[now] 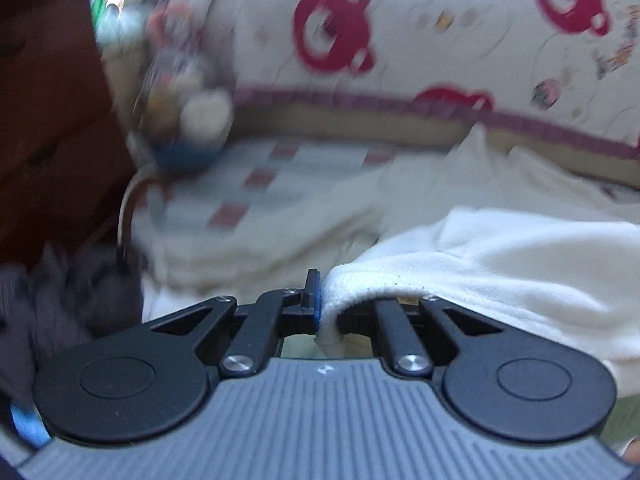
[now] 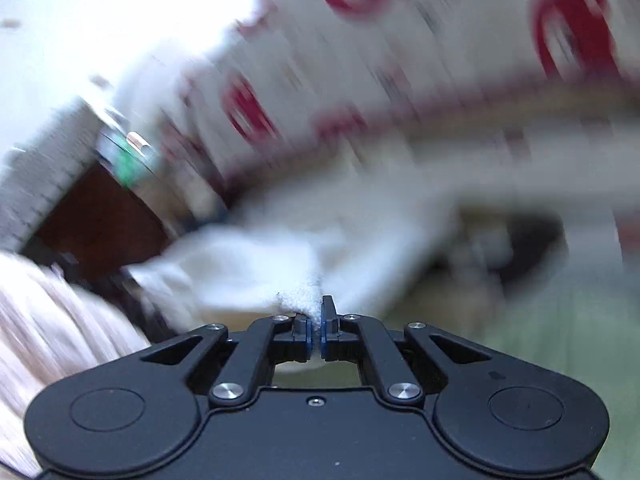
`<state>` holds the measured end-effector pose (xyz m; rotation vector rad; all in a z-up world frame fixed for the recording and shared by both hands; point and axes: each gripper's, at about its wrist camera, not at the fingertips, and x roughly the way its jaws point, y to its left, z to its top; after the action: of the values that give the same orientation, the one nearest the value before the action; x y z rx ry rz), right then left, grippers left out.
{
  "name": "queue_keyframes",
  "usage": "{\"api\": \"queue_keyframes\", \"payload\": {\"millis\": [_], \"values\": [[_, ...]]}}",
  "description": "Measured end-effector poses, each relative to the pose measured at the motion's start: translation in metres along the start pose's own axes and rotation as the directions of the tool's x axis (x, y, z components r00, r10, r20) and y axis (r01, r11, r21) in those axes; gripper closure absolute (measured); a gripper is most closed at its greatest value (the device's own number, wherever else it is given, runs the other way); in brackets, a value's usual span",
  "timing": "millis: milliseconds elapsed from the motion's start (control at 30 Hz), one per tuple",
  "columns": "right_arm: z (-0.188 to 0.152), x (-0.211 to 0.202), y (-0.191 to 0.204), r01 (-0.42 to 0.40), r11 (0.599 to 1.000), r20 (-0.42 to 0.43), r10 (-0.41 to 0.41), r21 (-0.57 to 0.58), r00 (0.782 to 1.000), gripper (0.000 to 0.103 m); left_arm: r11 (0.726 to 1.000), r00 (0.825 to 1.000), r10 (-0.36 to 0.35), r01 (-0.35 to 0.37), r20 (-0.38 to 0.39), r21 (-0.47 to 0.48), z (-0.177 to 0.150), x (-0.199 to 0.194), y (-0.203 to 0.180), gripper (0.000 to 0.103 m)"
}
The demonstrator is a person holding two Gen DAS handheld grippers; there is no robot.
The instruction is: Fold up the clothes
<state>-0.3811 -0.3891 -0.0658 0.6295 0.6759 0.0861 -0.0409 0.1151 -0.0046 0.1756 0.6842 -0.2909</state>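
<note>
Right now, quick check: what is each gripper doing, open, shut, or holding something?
Left gripper: shut on the edge of the cream-white fleece garment.
Right gripper: shut on another edge of the fleece garment.

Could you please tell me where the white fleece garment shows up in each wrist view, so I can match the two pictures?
Left wrist: white fleece garment, lower right, its edge pinched in the left tongs.
Right wrist: the garment, centre left, blurred, pinched in the right tongs.
Shared landmark: the red-bear blanket across the top.
</note>
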Motion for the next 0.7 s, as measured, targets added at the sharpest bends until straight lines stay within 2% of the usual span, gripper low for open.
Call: {"api": "queue_keyframes", "payload": {"millis": [67,133,233,300,333,400,467,567,633,700], "values": [[-0.027,0.019,-0.010,0.091,0.995,-0.109,-0.087,0.033,0.990,0.099,0.999,0.998,-0.016,0.014,-0.059,-0.029,-0.013,0.010,0.005,0.096],[-0.037,0.025,-0.009,0.124,0.992,-0.121,-0.122,0.012,0.985,0.099,0.998,0.995,-0.034,0.029,-0.099,-0.054,-0.022,0.016,0.008,0.096],[-0.029,0.012,0.005,0.064,0.997,-0.065,-0.066,-0.039,0.996,0.099,0.997,0.996,-0.048,0.044,-0.082,-0.058,-0.024,0.008,0.010,0.096],[-0.022,0.000,0.016,0.015,0.997,-0.024,-0.017,-0.078,1.000,0.099,0.995,0.996,-0.059,0.053,-0.071,-0.080,-0.025,0.004,0.014,0.093],[-0.023,-0.001,0.019,0.027,0.994,-0.032,-0.031,-0.103,0.999,0.099,0.994,0.995,-0.067,0.059,-0.072,-0.097,-0.027,0.003,0.017,0.089],[-0.031,0.007,0.018,0.111,0.980,-0.091,-0.127,-0.165,0.988,0.099,0.992,0.992,-0.067,0.055,-0.111,-0.113,-0.034,0.010,0.021,0.087],[-0.041,0.015,0.015,0.179,0.961,-0.146,-0.212,-0.213,0.966,0.099,0.992,0.983,-0.059,0.039,-0.174,-0.116,-0.044,0.021,0.024,0.083],[-0.056,0.027,0.006,0.228,0.950,-0.226,-0.275,-0.215,0.934,0.101,0.986,0.969,-0.070,0.032,-0.235,-0.162,-0.060,0.031,0.030,0.080],[-0.055,0.028,0.010,0.208,0.953,-0.233,-0.259,-0.221,0.937,0.101,0.979,0.968,-0.084,0.037,-0.236,-0.199,-0.063,0.031,0.035,0.077],[-0.050,0.022,0.013,0.163,0.965,-0.223,-0.208,-0.204,0.952,0.099,0.974,0.972,-0.091,0.042,-0.218,-0.222,-0.062,0.027,0.038,0.074]]}}
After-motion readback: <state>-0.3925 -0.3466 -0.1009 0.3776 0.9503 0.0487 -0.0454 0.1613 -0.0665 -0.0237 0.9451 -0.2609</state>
